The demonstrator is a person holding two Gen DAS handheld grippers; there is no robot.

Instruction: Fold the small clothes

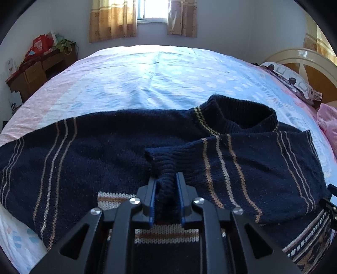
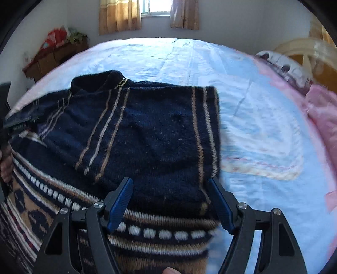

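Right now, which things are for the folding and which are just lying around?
For the folding:
- navy sweater, spread on the bed
- its sleeve cuff, between the left gripper's pads
- right gripper, open over the sweater

Just lying about:
- pillow
- wooden desk with clutter
- curtains

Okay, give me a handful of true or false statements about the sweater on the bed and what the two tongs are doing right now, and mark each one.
1. The navy sweater lies on the bed. True.
2. The left tongs have a ribbed sleeve cuff between their fingers. True.
3. The right tongs are clamped on the collar. False: their jaws stand wide apart above the folded body of the sweater, holding nothing.
4. The sweater is plain, with no pattern. False: it has tan and white stripes and a patterned hem band.
5. A curtained window is on the far wall. True.
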